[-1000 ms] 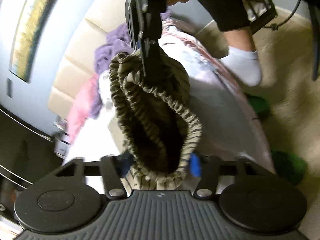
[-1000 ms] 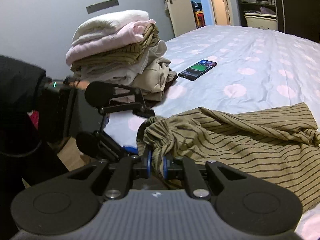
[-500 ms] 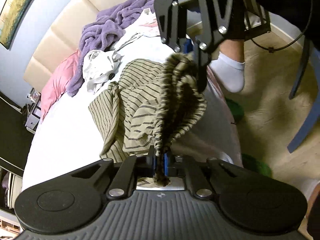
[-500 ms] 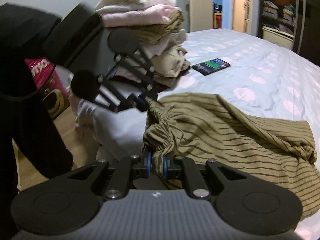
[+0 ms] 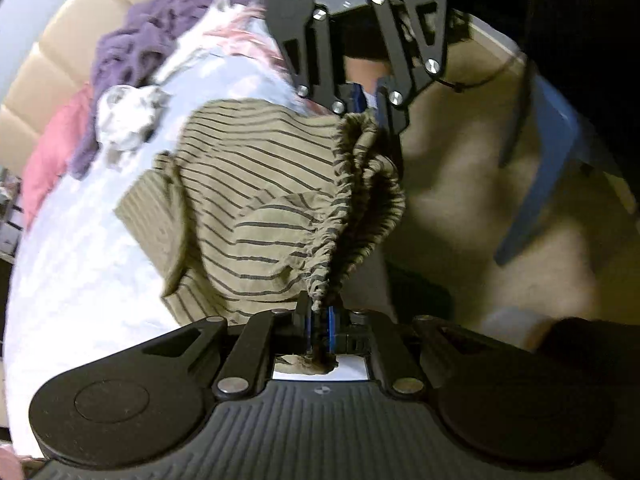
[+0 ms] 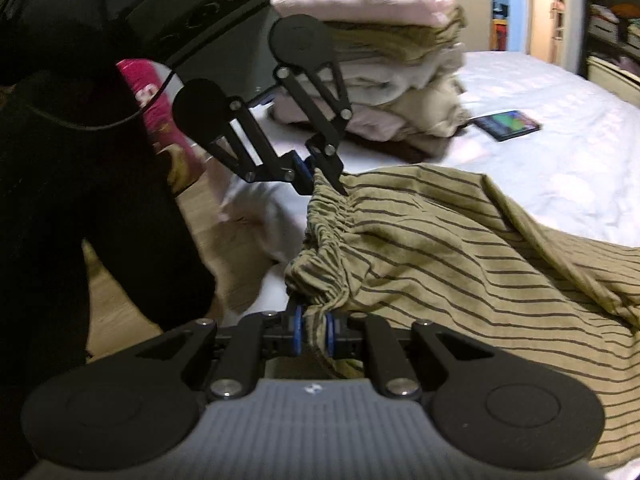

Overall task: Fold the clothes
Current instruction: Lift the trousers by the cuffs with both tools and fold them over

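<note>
Left gripper (image 5: pixel 319 322) has its fingers clamped on the gathered waistband of the striped olive garment (image 5: pixel 248 184), which lies spread across the bed (image 5: pixel 80 264). Right gripper (image 6: pixel 313 330) has its fingers clamped on the same waistband further along. Behind, a stack of folded clothes (image 6: pixel 384 52) sits beside a phone (image 6: pixel 506 124).

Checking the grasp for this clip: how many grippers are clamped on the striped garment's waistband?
2. The left gripper pinches one end of the waistband of the striped garment; the right gripper pinches the other end, near the bed edge.
</note>
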`<state>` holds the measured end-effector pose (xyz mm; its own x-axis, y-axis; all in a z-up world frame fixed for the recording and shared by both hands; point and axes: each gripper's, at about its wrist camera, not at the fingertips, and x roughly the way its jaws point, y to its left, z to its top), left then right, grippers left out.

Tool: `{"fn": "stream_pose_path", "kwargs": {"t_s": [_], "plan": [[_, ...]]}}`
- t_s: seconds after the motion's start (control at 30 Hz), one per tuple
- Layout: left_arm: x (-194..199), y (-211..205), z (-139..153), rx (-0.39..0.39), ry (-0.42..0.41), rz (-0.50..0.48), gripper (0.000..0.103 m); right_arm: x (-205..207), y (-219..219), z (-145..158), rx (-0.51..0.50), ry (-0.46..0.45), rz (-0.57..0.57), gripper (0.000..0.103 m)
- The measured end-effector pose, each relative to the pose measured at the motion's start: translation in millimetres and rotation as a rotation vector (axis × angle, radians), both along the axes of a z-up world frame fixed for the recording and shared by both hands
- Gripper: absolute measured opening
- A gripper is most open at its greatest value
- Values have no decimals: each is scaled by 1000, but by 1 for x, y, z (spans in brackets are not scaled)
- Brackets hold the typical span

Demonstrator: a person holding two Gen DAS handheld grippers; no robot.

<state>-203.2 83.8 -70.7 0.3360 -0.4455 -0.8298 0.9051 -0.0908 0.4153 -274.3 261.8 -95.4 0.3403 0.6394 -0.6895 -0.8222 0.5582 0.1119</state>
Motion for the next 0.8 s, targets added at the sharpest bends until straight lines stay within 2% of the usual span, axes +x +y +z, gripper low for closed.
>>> {"fn": "stream_pose_path", "kwargs": {"t_s": [0.17, 0.4, 0.67, 0.8], "plan": [[5, -5, 0, 22, 20, -1, 5, 5, -8, 7, 36, 11, -23, 13], [29, -32, 32, 46, 26, -47, 5, 29, -47, 40, 165, 63, -120, 13], [83, -87, 73, 143, 100, -173, 5, 59, -125, 71, 355, 177, -239, 13], [121, -121, 89, 190, 159, -199, 5, 79, -165, 78, 459, 214, -303, 13]]}}
